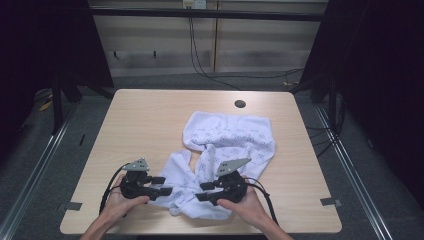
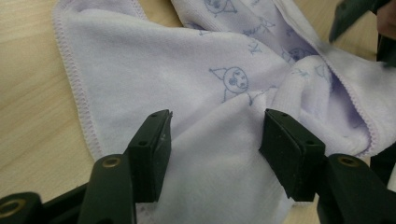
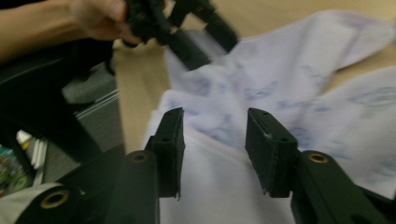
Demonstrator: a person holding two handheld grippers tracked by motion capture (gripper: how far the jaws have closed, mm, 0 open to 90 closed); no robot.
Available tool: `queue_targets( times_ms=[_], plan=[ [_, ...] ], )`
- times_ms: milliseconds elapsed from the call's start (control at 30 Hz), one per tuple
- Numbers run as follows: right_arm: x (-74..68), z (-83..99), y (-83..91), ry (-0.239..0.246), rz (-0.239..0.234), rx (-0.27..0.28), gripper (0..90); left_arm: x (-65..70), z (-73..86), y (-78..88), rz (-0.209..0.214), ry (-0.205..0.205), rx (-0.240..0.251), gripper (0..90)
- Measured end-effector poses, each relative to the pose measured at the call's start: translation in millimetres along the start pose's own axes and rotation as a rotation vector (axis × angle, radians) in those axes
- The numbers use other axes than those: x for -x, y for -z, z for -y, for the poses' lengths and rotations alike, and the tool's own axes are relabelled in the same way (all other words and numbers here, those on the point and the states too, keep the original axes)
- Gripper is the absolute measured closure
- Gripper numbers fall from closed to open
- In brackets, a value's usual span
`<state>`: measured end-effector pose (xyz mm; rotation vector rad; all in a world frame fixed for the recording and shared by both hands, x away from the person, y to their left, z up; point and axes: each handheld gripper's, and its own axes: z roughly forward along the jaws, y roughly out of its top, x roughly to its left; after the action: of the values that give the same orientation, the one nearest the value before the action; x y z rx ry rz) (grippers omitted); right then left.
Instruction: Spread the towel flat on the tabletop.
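A crumpled white towel (image 1: 227, 150) is lying on the worktop (image 1: 150, 120), its near edge between the left tongs (image 1: 162, 186) and right tongs (image 1: 204, 191), both gaping open, gripping nothing.

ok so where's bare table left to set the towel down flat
Widest bare wood is the table's far-left stretch, between the towel and the left edge. A narrower strip runs right of the towel, and another along the far edge by the round hole. The near middle is crowded: both claws over bunched cloth.
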<state>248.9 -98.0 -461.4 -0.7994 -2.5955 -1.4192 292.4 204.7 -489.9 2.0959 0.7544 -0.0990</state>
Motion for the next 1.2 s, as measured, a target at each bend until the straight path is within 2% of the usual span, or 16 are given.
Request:
queue_targets(
  times_ms=[133, 233, 300, 333, 367, 400, 433, 500, 533, 600, 633, 667, 833, 1000, 1067, 1200],
  plan=[
    [-10.4, 4.5, -14.1, 0.042, -0.022, -0.039, 49.1, 6.5, -1.6, 6.4, 0.042, -0.028, 0.032, 42.0],
    [-12.9, 6.0, -16.9, 0.045, -0.036, -0.045, 46.4, 13.5, -0.2, 4.3, 0.062, -0.066, 0.004, 42.1],
    [-13.6, 10.0, -20.2, 0.050, -0.033, -0.068, 46.1, 14.7, -0.5, -1.7, 0.006, -0.079, -0.035, 63.8],
    [-13.6, 10.0, -20.2, 0.050, -0.033, -0.068, 46.1, 14.0, -1.0, -3.5, 0.002, -0.074, -0.046, 63.8],
    [-15.3, 12.8, -20.6, 0.080, 0.004, -0.090, 62.6, 12.7, -2.9, -5.5, -0.003, -0.067, -0.043, 79.8],
    [-15.3, 12.8, -20.6, 0.080, 0.004, -0.090, 62.6, 12.3, -5.0, -6.0, -0.012, -0.060, -0.042, 79.8],
    [-15.1, 14.2, -16.6, 0.085, 0.013, -0.079, 76.7, 12.6, -8.8, -6.0, -0.022, -0.050, -0.027, 83.5],
    [-14.6, 14.2, -13.6, 0.079, 0.007, -0.067, 80.9, 12.9, -15.5, -3.6, -0.024, -0.030, 0.014, 83.8],
    [-11.0, 12.6, 0.7, 0.061, 0.014, -0.012, 85.1, 12.7, -19.0, -1.8, -0.015, -0.024, 0.026, 83.8],
    [-8.7, 11.7, 6.9, 0.056, 0.019, 0.010, 85.4, 13.0, -23.7, 1.7, 0.016, -0.009, 0.057, 82.3],
    [-0.3, 9.6, 28.8, 0.018, 0.040, 0.081, 85.6, 13.0, -26.3, 3.7, 0.026, 0.005, 0.071, 82.0],
    [-0.3, 9.6, 28.8, 0.018, 0.040, 0.081, 85.6, 13.4, -27.5, 4.6, 0.039, 0.009, 0.082, 82.0],
    [19.8, 15.2, 79.1, -0.041, 0.140, 0.191, 87.3, 9.3, -33.9, 5.1, 0.020, 0.053, 0.134, 80.5],
    [43.2, 29.5, 109.7, -0.098, 0.267, 0.221, 87.4, 14.8, -36.5, -1.7, 0.012, 0.040, 0.103, 75.8],
    [57.4, 37.1, 118.9, -0.155, 0.312, 0.231, 87.3, 20.5, -35.2, -4.9, 0.028, 0.032, 0.077, 68.2],
    [89.5, 56.1, 128.3, -0.254, 0.383, 0.207, 85.1, 25.8, -33.6, -12.9, 0.012, 0.008, 0.056, 66.9]
  ],
)
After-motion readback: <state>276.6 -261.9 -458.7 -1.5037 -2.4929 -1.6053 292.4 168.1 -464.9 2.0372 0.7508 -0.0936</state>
